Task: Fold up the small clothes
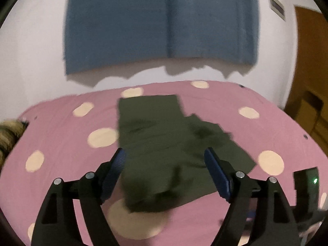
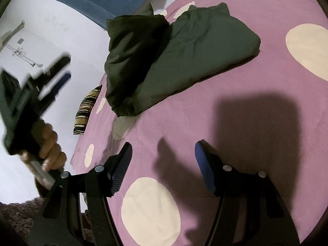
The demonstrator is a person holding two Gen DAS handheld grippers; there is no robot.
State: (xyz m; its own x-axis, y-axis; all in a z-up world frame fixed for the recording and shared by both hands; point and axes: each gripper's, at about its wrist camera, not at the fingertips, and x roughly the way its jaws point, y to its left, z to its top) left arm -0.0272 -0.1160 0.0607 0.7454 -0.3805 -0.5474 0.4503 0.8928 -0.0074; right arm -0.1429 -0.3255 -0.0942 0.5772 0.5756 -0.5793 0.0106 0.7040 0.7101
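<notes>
Pink bedding with cream dots (image 1: 61, 135) covers the bed you are working on, with a white wall and a blue hanging cloth (image 1: 160, 20) behind it. The dark green garment (image 1: 164, 143) lies on the cover in front of you, partly folded: in the right wrist view (image 2: 174, 61) it looks bunched into a thick bundle, with a darker flap raised on its left side and a rounded fold on the right.

Your left claw (image 1: 164, 170) is spread wide with nothing between its blue pads, hanging above the near edge of the garment. Your right claw (image 2: 162, 164) is open too, empty, and sits over bare cover well short of the cloth; its shadow falls on the bedding ahead of it. The left view is blurred, so the finer creases are hard to read.

By the look of it, the fold is only partway done and the next grasp should be at the near hem. Bring each claw down onto a corner, not the middle, and pinch every layer at that spot so the underside does not trail. Lift just enough to clear the cover, carry the edge over evenly with both hands, and lay it flat before you let go. Watch the raised flap; it may tip back and spoil the line.

A striped cushion (image 2: 86, 110) lies off the bed edge, out of your way.
</notes>
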